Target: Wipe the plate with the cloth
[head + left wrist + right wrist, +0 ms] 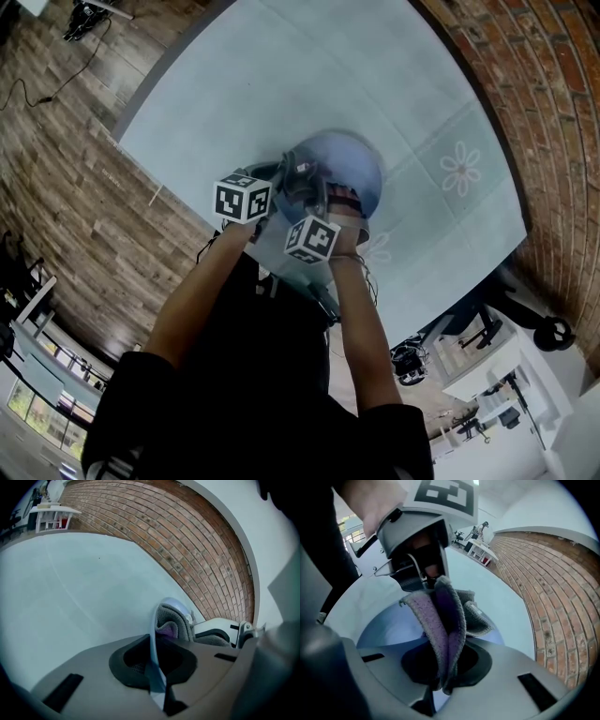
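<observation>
The jaws of our left gripper [154,670] are clamped on the rim of the blue plate [153,639], which runs edge-on between them above the pale bench [70,597]. Just past those jaws, to their right, the cloth [171,620] lies against the plate's face. The jaws of our right gripper [440,667] are closed on this folded grey and purple cloth, which sticks out ahead of them and touches the plate. Straight ahead of the right jaws, across the plate, we see the left gripper.
</observation>
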Tool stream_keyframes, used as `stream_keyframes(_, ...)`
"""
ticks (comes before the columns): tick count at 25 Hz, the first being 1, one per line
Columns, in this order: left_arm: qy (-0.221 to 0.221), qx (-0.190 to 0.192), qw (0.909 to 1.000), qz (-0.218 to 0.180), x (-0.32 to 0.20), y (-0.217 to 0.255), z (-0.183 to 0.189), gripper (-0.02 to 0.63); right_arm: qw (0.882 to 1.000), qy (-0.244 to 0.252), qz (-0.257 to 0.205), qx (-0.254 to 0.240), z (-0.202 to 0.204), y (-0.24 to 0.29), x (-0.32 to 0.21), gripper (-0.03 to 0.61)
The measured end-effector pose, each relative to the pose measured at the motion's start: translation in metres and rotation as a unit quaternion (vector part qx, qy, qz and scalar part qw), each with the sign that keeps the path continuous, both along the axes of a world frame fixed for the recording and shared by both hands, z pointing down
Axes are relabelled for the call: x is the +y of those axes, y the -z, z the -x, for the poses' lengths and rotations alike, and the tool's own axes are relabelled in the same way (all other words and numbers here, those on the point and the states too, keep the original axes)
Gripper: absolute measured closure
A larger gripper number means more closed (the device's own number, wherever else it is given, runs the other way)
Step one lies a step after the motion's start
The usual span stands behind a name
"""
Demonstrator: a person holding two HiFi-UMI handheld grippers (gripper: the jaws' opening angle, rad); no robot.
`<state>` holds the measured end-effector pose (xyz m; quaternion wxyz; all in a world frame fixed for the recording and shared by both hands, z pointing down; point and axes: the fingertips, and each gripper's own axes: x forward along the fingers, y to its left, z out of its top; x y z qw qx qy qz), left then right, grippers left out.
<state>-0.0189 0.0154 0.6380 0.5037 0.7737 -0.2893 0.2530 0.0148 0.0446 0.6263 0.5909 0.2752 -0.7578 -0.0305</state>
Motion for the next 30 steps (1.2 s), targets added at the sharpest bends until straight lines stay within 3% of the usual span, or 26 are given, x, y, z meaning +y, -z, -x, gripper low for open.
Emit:
stream_keyframes(18,0.004,0.002,1.0000,0.003,0.000,0.000,0.001,0.571,0.997,0.051,0.031,-0.038,0.026,0.000,0.057,0.525)
stream_keyframes(22,0.002,0.002,1.0000,0.003,0.000,-0.001,-0.001,0.571,0.995,0.061,0.065,-0.055,0.022,-0.002,0.072,0.525)
stream_keyframes(30,-0.001,0.002,1.0000,0.000,0.000,0.000,-0.002,0.571,0.982,0.128,0.138,-0.004,0.006,-0.002,0.099,0.525)
